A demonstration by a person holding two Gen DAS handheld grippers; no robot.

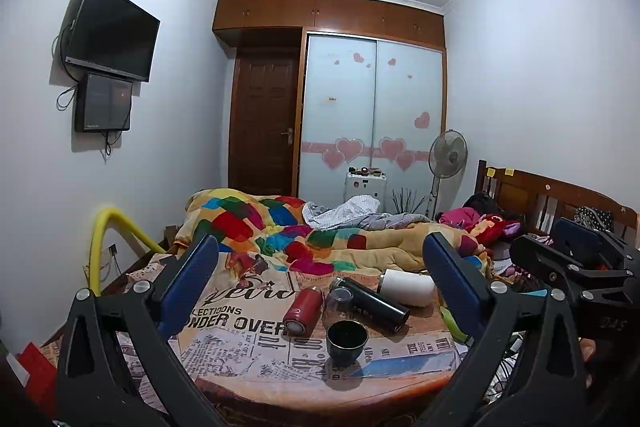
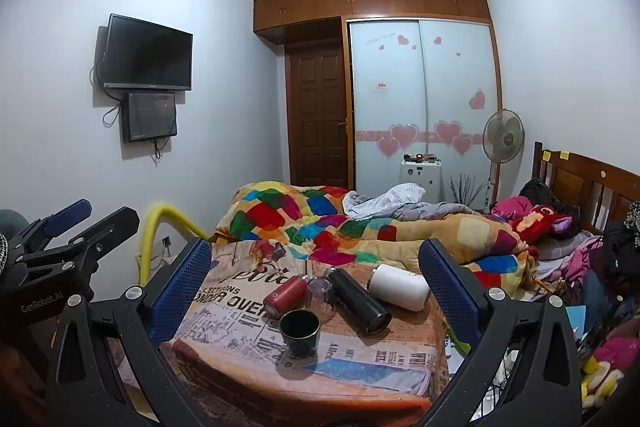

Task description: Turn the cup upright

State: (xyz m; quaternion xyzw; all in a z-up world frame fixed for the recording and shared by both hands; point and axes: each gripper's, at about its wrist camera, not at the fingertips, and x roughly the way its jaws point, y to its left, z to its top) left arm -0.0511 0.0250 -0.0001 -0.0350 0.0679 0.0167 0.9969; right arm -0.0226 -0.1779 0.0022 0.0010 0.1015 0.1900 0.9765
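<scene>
A small black cup (image 1: 346, 342) stands upright, mouth up, near the front of a newsprint-patterned board (image 1: 248, 355) on the bed; it also shows in the right wrist view (image 2: 299, 331). Behind it lie a red flask (image 1: 302, 311), a clear glass (image 1: 338, 303), a black flask (image 1: 372, 303) and a white flask (image 1: 408, 287) on their sides. My left gripper (image 1: 320, 291) is open and empty, held back from the cups. My right gripper (image 2: 316, 287) is open and empty too, and its body shows in the left wrist view (image 1: 576, 259).
A rumpled patchwork quilt (image 1: 280, 227) covers the bed behind the board. A yellow tube (image 1: 104, 235) arches at the left. The wooden headboard (image 2: 592, 183), clothes and toys crowd the right. A fan (image 1: 448, 155) and wardrobe stand at the back.
</scene>
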